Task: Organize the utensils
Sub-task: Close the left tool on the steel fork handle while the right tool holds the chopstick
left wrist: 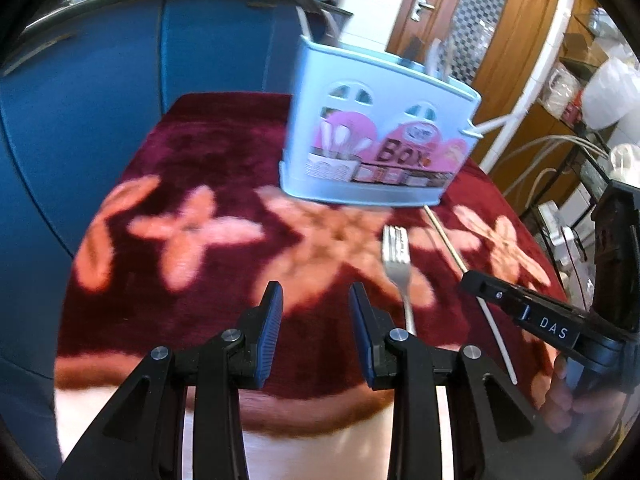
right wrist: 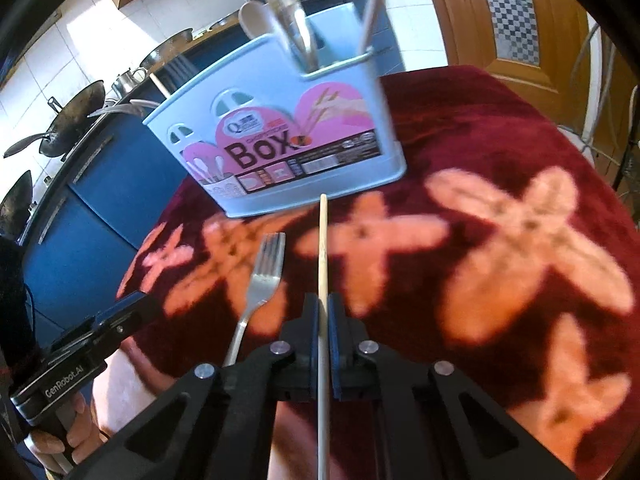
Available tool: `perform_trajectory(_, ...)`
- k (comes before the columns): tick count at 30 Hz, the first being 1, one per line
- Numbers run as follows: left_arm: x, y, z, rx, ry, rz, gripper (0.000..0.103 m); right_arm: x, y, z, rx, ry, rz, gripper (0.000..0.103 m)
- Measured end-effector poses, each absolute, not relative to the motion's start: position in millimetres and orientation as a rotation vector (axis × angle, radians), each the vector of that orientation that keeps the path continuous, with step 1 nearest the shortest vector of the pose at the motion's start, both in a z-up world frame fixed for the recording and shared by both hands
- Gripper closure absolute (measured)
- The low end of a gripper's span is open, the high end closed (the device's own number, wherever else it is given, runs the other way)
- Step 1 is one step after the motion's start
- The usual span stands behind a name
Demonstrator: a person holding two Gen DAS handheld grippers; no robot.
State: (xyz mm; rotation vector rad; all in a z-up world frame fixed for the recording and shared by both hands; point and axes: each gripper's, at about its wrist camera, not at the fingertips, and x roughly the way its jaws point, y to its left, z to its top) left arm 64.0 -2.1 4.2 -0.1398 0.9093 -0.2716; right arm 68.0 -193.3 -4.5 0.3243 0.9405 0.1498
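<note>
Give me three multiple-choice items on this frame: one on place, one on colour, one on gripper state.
1. Where is the fork?
A. in the box
B. on the cloth, in front of the box
C. in the left gripper

2. What colour is the box?
A. light blue
B. green
C. black

3. What is the right gripper doing?
A. open, empty
B. shut on the fork
C. shut on the chopstick

Key: 1 B, the fork lies flat on the cloth, short of the box. 2 A, its walls are pale blue behind the pink label. 3 C, the chopstick runs between the closed pads; the left gripper is open and empty.
</note>
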Motion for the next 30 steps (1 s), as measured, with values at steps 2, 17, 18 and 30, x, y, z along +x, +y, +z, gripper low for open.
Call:
perform_trajectory(2, 64.3, -10.1, 2.8, -0.130, 0.921, -0.289, 0.069, 63.7, -200.8, -3.9, 0.317, 0.937, 0.136, 0.097)
perform_trajectory(17, 79.1, -68.5, -20.6, -0.060, 1.032, -0.402, 0.085, 60.6, -220.2, -13.3, 0.339, 0.940, 0.147, 0.096)
perform_trajectory(18, 80.4, -70.4, -21.2, -0.053, 1.034, -0.400, 0.085, 61.2, -220.5, -13.7, 0.338, 0.943, 0.150, 0.096)
perform_trajectory(30, 105.5, -89.0, -26.6, 0.016, 1.099, -0.415, 0.085, 78.1, -214.1, -11.6, 0.268, 1.002, 0.173, 0.094)
